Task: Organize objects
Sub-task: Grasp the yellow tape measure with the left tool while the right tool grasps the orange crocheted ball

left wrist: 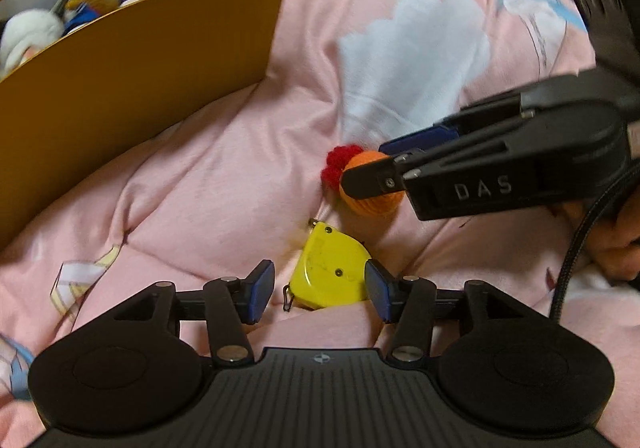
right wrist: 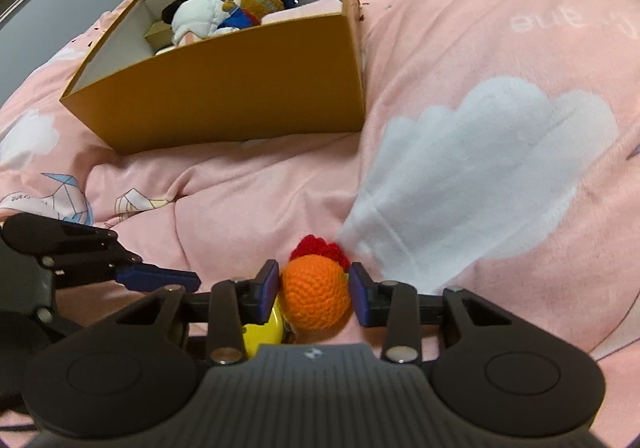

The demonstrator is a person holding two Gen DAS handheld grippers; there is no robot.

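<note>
On the pink bed quilt (right wrist: pixel 460 28), nearer than the brown box (right wrist: pixel 224 104), the right claw (right wrist: pixel 316 290) closes snugly around an orange crocheted ball (right wrist: pixel 316 296), while the left claw (left wrist: pixel 320 290) stands wide, straddling the yellow tape measure (left wrist: pixel 328 268) just beside that ball.

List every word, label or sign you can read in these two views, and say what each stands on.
"DAS": raised letters on the right gripper.
"ane", upside down: white print on the pink quilt.
Small print beside the quilt's paper-crane drawing: too blurred to read.
</note>
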